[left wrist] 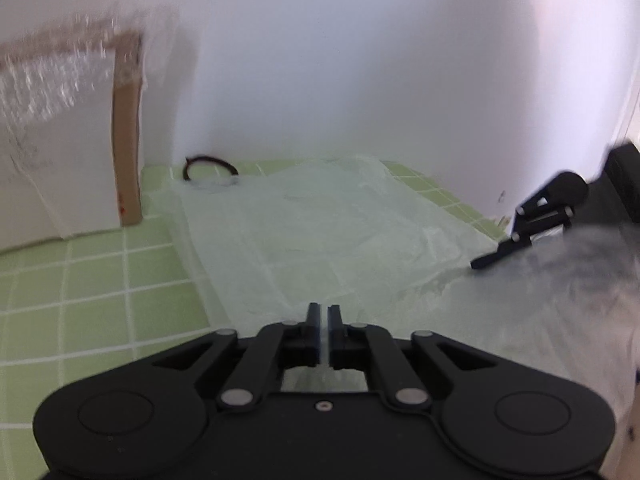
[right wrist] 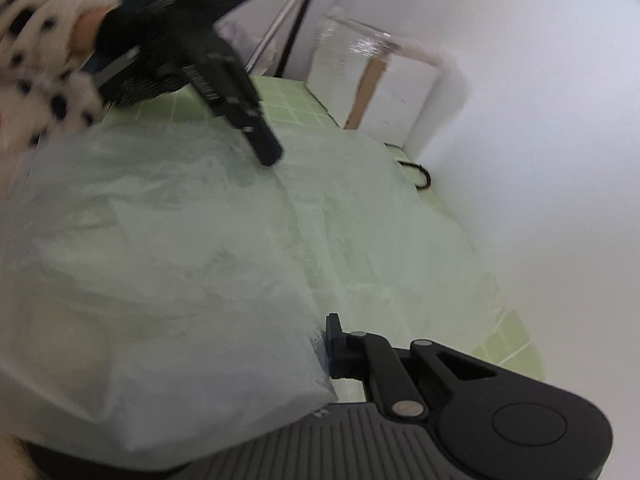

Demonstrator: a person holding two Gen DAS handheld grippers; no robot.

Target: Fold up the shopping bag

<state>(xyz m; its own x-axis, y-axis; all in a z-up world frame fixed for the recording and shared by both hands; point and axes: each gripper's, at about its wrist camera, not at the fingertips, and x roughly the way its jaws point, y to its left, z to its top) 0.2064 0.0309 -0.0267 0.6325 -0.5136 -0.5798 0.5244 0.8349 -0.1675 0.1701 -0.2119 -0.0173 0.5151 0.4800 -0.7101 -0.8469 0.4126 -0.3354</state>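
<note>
Bag (left wrist: pixel 320 220) lies spread flat on the surface (left wrist: pixel 100 280), running from the near edge to the far wall (left wrist: pixel 360 60). Box (left wrist: pixel 60 140) stands far left against the wall, just left of the bag. Cable loop (left wrist: pixel 210 168) sits at the bag's far left corner. Left tool (left wrist: pixel 324 312) at the bag's near edge, right tool (left wrist: pixel 480 264) at its right edge.

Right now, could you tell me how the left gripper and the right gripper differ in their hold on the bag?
The right gripper is shut on a lifted fold of the shopping bag, which drapes over its body; the left gripper has its tips low over the flat part, jaws a narrow slit apart, and whether plastic sits between them is unclear. Both are black two-finger tools angled down at the bag.
</note>
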